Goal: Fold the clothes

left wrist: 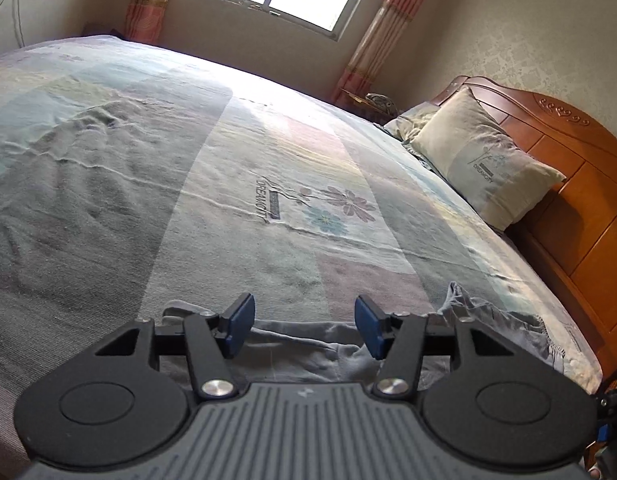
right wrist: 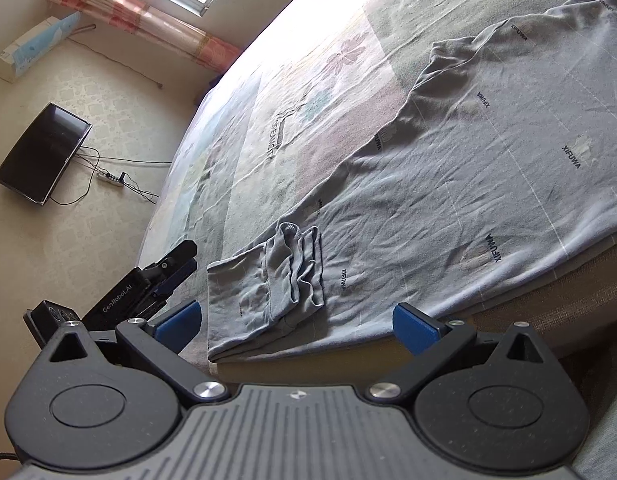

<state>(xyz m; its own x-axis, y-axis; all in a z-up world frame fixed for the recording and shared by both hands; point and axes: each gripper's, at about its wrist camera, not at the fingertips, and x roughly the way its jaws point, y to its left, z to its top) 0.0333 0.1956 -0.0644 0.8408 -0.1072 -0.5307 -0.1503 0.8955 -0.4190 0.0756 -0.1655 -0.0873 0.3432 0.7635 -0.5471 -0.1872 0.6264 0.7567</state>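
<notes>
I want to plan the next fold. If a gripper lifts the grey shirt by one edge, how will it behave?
The grey shirt will probably hang limp: it lies flat with soft wrinkles, and its sleeve is already folded over. It looks thin, so likely light. It may drag on the bedsheet rather than slide cleanly.

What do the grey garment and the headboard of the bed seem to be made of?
Grey garment: looks like a thin, soft knit, perhaps cotton jersey; matt, it lies limp in fine creases, with a printed word repeated across it.
Headboard: looks like wood with a glossy orange-brown varnish; it shows panel joints, a carved top edge and a light sheen. Solid wood or veneer cannot be told.
</notes>
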